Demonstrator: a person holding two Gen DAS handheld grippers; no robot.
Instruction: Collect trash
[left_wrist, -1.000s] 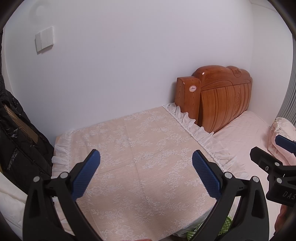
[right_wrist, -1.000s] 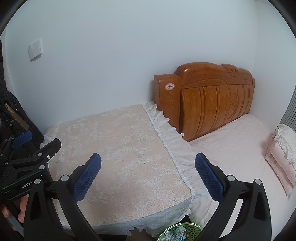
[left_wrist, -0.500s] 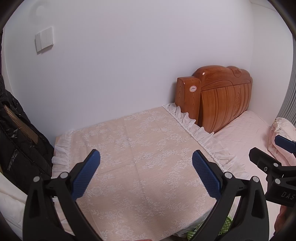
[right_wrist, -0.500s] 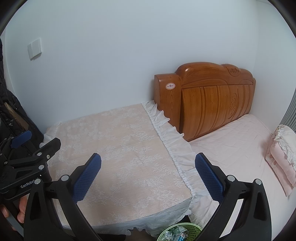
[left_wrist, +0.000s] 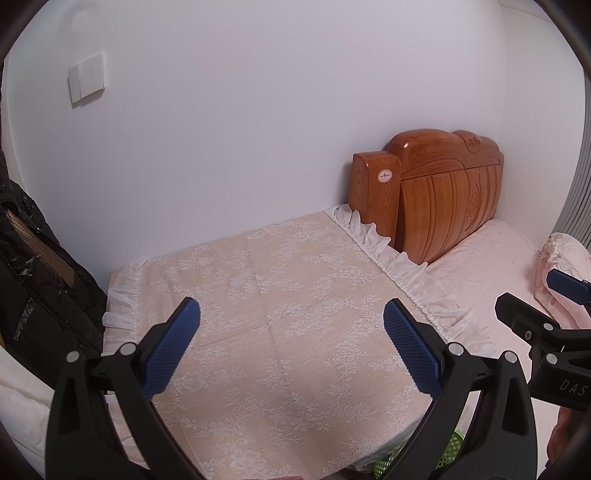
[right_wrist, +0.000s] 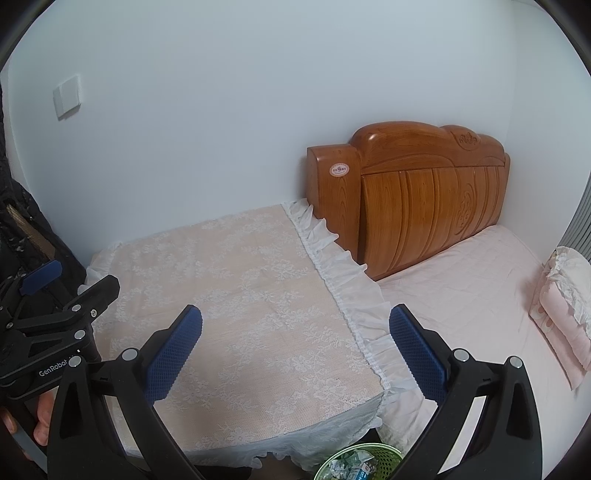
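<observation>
A green mesh bin (right_wrist: 384, 452) holding crumpled wrappers (right_wrist: 349, 465) shows at the bottom edge of the right wrist view, below the front of a lace-covered table (right_wrist: 240, 295). A sliver of the same green bin (left_wrist: 452, 448) peeks out in the left wrist view. My left gripper (left_wrist: 291, 339) hovers open above the lace table top (left_wrist: 277, 295), nothing between its blue pads. My right gripper (right_wrist: 295, 339) is open and empty too, above the table's frilled right edge. Each gripper appears at the side of the other's view. No loose trash shows on the table.
A wooden headboard (right_wrist: 413, 192) stands against the white wall, right of the table. A pink bed sheet (right_wrist: 469, 280) and a folded pink pillow (right_wrist: 565, 306) lie at the right. A black jacket (left_wrist: 33, 280) hangs at the left. A hand (right_wrist: 42, 421) holds the left gripper's handle.
Almost nothing has moved. Both views drift very slightly and both grippers stay open above the table.
</observation>
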